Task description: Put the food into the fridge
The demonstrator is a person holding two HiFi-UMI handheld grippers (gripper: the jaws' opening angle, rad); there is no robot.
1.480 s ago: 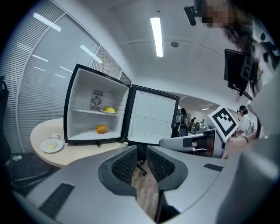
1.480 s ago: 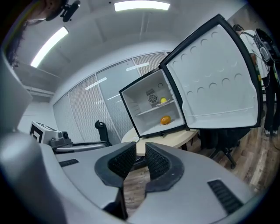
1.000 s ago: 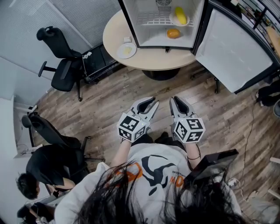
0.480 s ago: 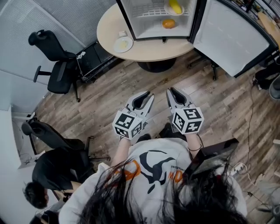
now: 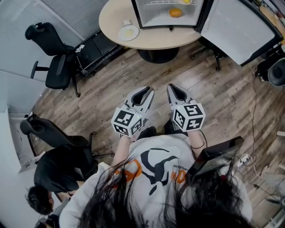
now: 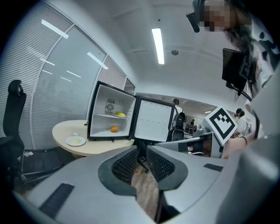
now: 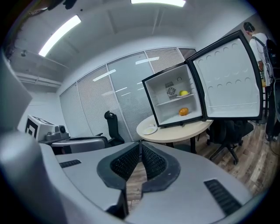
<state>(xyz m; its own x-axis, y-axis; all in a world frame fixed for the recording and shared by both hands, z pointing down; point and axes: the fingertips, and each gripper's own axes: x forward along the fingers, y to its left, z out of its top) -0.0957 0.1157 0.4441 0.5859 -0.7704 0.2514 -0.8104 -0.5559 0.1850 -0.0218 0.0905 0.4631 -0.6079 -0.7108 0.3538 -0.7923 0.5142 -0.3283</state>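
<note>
Wood-floor [image 5: 231, 102] office, mini fridge [image 5: 156, 18] on round table [image 5: 111, 18], door [image 5: 236, 31] swung wide. Orange [image 5: 175, 13] on fridge floor, yellow food [image 7: 183, 92] on shelf above; plate [image 5: 128, 32] beside fridge. Both grippers well short of table: left gripper [image 5: 149, 90] slightly parted, empty; right gripper [image 5: 173, 89] just closing, tips together, nothing between.

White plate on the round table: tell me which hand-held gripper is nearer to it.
Left. The left hand-held gripper is over the floor, well short of the plate and slightly to its right; the right hand-held gripper is alongside, farther right.
</note>
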